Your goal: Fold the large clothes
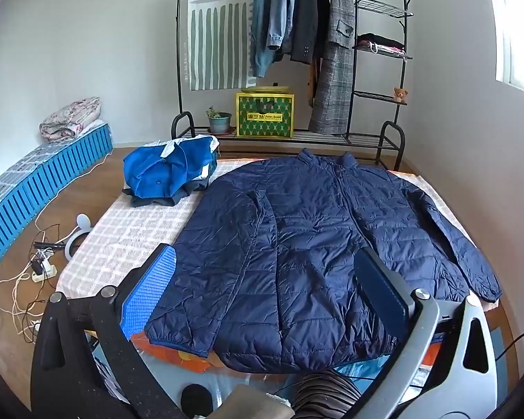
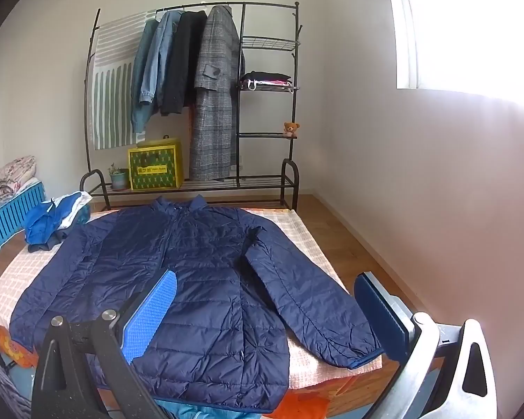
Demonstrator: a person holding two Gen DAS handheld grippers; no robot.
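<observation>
A navy quilted puffer jacket point(image 1: 314, 237) point(image 2: 192, 272) lies spread flat, front up, on the checked bed cover point(image 1: 129, 230) point(image 2: 311, 244), collar toward the far wall and both sleeves angled down along its sides. My left gripper point(image 1: 265, 279) hovers open above the jacket's near hem, toward its left half. My right gripper point(image 2: 265, 300) stands open above the near right part of the jacket, over the right sleeve point(image 2: 314, 307). Nothing sits between either pair of fingers.
A heap of bright blue clothes point(image 1: 167, 174) point(image 2: 52, 220) lies at the bed's far left corner. A black clothes rack point(image 1: 297, 52) point(image 2: 199, 87) with hanging coats, a yellow box and a potted plant stands behind the bed. Cables and a power strip point(image 1: 42, 269) lie on the floor at left.
</observation>
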